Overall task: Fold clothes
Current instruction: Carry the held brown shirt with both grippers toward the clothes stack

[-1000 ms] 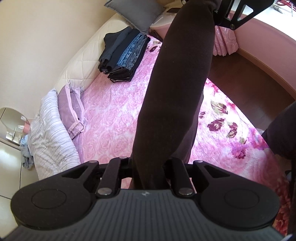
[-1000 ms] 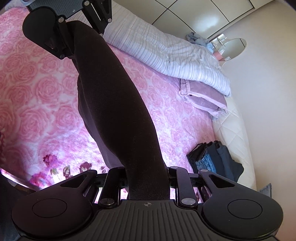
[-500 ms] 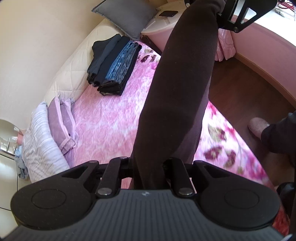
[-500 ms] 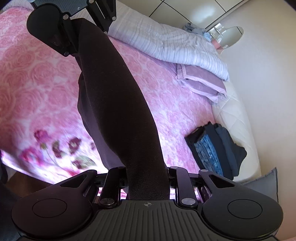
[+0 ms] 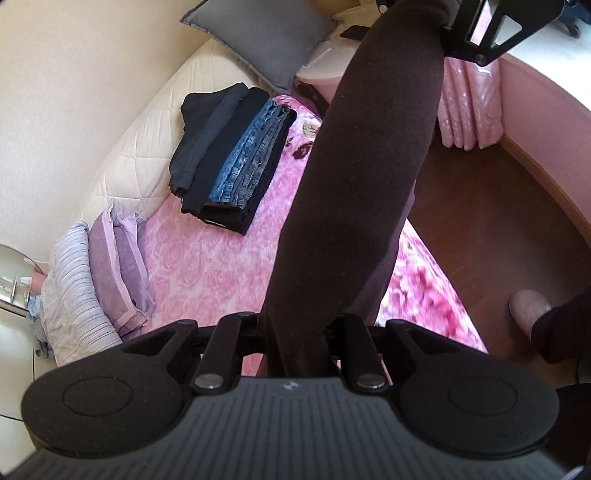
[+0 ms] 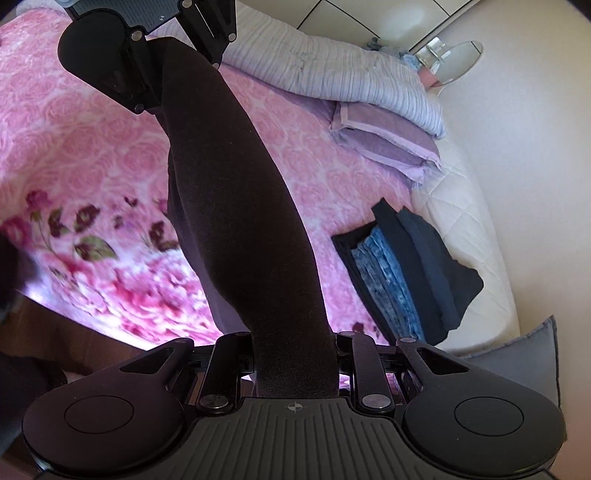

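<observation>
Bedroom: bed covered by a pink rose-print blanket [image 5: 207, 266], dark wood floor [image 5: 491, 236] beside it, cream wall behind.

Nearest to you in the left wrist view: your left gripper [image 5: 300, 343] is clamped on one end of a dark garment [image 5: 354, 192]. The cloth comes straight out from between the jaws and fills the gap; the pads themselves are hidden by it. From there the garment runs up and away as a taut band, clear of the blanket, to the right gripper [image 5: 448, 35] at the top edge, which pinches the other end.

The right wrist view shows the same from the other side: your right gripper [image 6: 295, 363] is closed on the garment [image 6: 240, 206], the cloth rises between the jaws, and the band stretches to the left gripper [image 6: 159, 79] at top left. A looser fold hangs below the band, over the blanket's flowered edge [image 6: 88, 236].

So the garment is suspended between both tongs, above the bed's near edge.

Farther out: a stack of folded clothes [image 5: 232, 155], dark pieces with blue denim between them, lies on the blanket by the cream quilted mattress edge [image 5: 140, 147]. A lilac folded pillowcase [image 5: 118, 269] and a striped duvet [image 5: 70, 295] sit left of it. A grey cushion [image 5: 266, 37] is at the far end. A slippered foot [image 5: 528, 308] stands on the floor at right.
</observation>
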`<action>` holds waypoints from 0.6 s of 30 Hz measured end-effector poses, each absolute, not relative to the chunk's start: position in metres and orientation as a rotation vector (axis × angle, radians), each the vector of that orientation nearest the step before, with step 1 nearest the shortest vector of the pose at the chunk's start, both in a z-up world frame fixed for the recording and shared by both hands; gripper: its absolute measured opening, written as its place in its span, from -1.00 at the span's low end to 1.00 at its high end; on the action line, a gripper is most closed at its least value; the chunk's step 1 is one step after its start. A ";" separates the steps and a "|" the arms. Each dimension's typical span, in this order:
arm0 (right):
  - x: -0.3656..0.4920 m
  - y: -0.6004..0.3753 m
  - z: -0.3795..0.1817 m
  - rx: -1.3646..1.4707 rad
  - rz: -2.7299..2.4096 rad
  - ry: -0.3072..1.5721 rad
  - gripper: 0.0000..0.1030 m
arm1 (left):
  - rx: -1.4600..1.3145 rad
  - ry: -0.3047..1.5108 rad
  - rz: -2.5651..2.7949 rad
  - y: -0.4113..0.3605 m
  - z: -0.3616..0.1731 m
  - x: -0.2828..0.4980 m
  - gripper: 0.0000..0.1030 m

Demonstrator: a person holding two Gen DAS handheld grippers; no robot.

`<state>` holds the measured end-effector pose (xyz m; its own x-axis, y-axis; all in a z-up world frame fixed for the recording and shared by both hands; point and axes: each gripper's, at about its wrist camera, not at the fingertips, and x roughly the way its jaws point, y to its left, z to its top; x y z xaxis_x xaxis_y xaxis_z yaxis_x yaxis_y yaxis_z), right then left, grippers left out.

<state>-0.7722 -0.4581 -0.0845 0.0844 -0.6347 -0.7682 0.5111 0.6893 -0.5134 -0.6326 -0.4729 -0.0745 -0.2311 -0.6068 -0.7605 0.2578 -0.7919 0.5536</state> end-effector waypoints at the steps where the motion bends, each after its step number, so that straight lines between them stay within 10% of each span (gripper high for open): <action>1: -0.778 -0.462 -0.085 -0.121 -0.852 1.215 -0.59 | 1.484 -0.414 -2.057 -0.476 -0.075 -0.639 -0.72; 18: -0.816 -0.560 -0.067 -0.029 -0.912 1.256 -0.59 | 1.417 -0.506 -2.194 -0.588 -0.069 -0.669 -0.72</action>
<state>-0.8162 -0.5601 -0.0673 0.0188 -0.6020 -0.7983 0.5723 0.6612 -0.4851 -0.6691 -0.5876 -0.0693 -0.3511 -0.5728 -0.7407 0.1906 -0.8182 0.5424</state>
